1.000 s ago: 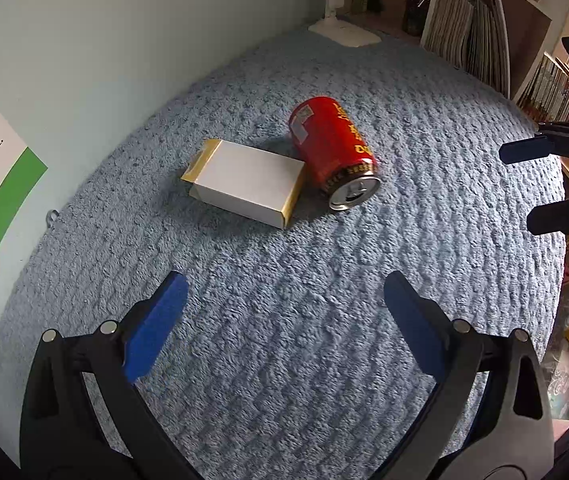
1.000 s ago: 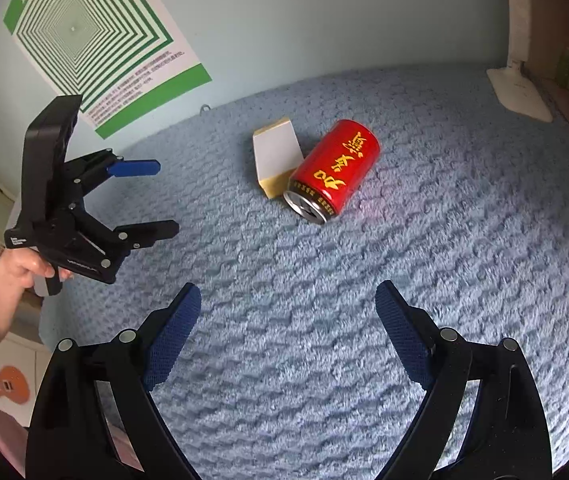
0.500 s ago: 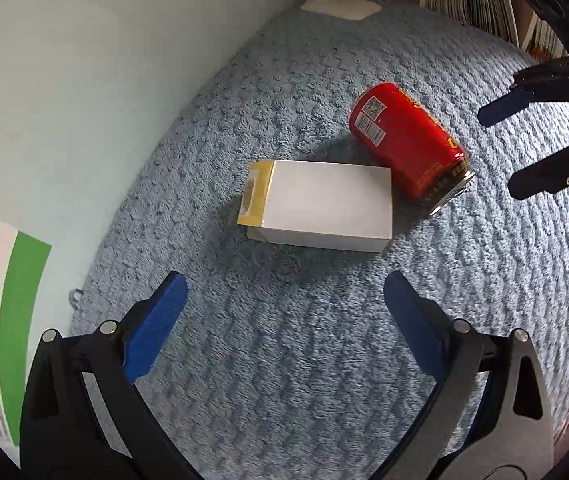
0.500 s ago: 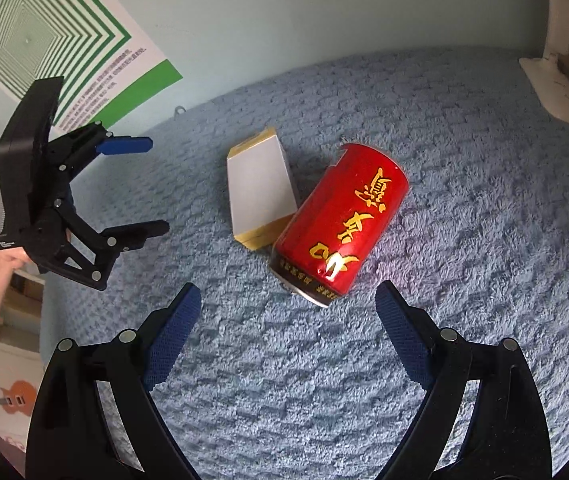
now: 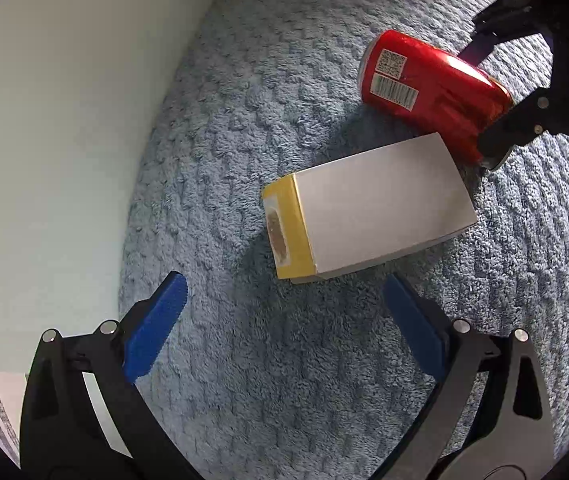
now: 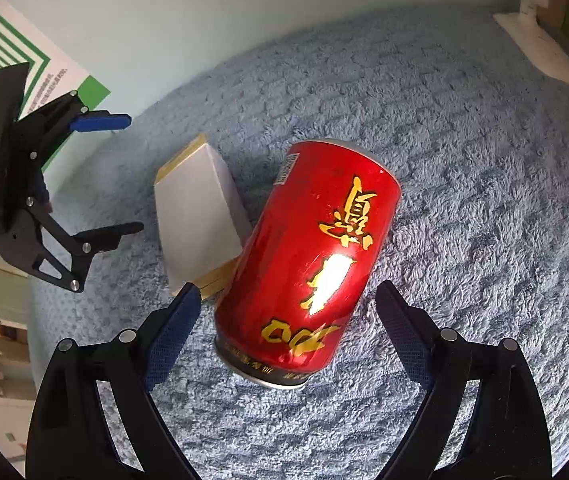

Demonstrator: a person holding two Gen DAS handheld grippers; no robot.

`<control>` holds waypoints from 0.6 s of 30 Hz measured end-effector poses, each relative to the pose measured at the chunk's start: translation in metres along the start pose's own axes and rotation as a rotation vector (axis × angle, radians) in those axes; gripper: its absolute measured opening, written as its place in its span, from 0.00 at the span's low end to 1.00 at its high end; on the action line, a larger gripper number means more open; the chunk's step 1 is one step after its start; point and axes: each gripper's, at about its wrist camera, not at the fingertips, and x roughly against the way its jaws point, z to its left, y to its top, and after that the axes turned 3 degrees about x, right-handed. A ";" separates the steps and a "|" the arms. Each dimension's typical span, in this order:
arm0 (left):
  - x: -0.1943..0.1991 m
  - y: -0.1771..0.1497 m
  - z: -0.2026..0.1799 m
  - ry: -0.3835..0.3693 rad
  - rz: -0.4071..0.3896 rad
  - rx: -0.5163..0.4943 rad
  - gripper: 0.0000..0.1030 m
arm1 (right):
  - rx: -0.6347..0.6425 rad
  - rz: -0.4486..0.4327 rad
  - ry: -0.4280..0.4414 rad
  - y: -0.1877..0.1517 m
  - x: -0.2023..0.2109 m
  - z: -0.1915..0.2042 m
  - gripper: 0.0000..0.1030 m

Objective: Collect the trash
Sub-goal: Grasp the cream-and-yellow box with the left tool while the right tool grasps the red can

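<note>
- The red drink can (image 6: 308, 256) lies on its side on a blue knitted blanket (image 6: 484, 200), its open top end facing the right-wrist camera, yellow characters along its flank.
- A white carton with yellow ends (image 5: 368, 208) lies flat just beside the can; in the right-wrist view its near corner seems to touch the can's side.
- The right tool (image 6: 284, 332) is spread wide, its blue pads either side of the can's near end, neither clearly touching it. The left pad (image 6: 170, 336) sits just in front of the carton's yellow end.
- The left tool (image 5: 284, 328) is also spread wide, with the carton's yellow end just beyond its tips and bare blanket between the fingers.
- In the left-wrist view the right tool's black fingers (image 5: 524, 120) cover part of the can's far end.
- A pale wall (image 5: 64, 120) borders the blanket, carrying a green-and-white poster (image 6: 12, 68); a white base plate (image 6: 540, 52) rests at the blanket's far edge.
</note>
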 end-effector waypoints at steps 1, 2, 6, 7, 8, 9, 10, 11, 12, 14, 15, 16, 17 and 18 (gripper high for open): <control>-0.003 0.001 -0.001 -0.003 -0.001 -0.024 0.93 | -0.008 0.006 -0.006 0.001 -0.003 -0.002 0.86; -0.007 0.004 -0.002 -0.012 -0.004 -0.049 0.93 | -0.014 0.008 0.001 0.002 -0.006 -0.003 0.86; -0.021 0.012 -0.006 -0.052 -0.004 -0.116 0.93 | -0.006 0.030 -0.025 0.008 -0.018 -0.002 0.86; -0.024 0.014 -0.008 -0.056 -0.007 -0.141 0.93 | -0.001 0.036 -0.037 0.010 -0.021 -0.002 0.86; -0.025 0.015 -0.010 -0.054 -0.014 -0.162 0.93 | 0.004 0.039 -0.042 0.010 -0.022 -0.002 0.86; -0.028 0.017 -0.013 -0.055 -0.018 -0.191 0.93 | 0.013 0.032 -0.048 0.011 -0.022 -0.002 0.85; -0.030 0.018 -0.016 -0.055 -0.022 -0.215 0.93 | 0.019 0.034 -0.055 0.013 -0.023 -0.001 0.85; -0.032 0.020 -0.019 -0.053 -0.027 -0.236 0.93 | 0.024 0.035 -0.058 0.013 -0.023 -0.002 0.84; -0.034 0.023 -0.022 -0.054 -0.031 -0.257 0.93 | 0.027 0.035 -0.063 0.015 -0.023 -0.002 0.84; -0.036 0.028 -0.026 -0.055 -0.049 -0.281 0.93 | 0.032 0.032 -0.081 0.018 -0.019 -0.008 0.84; -0.037 0.032 -0.027 -0.061 -0.058 -0.286 0.93 | 0.032 0.033 -0.087 0.019 -0.018 -0.010 0.84; -0.038 0.035 -0.029 -0.070 -0.062 -0.292 0.93 | 0.032 0.033 -0.094 0.020 -0.016 -0.013 0.84; -0.038 0.038 -0.031 -0.070 -0.066 -0.299 0.93 | 0.033 0.030 -0.103 0.021 -0.015 -0.015 0.84; -0.040 0.041 -0.033 -0.064 -0.071 -0.309 0.94 | 0.034 0.024 -0.109 0.021 -0.013 -0.017 0.84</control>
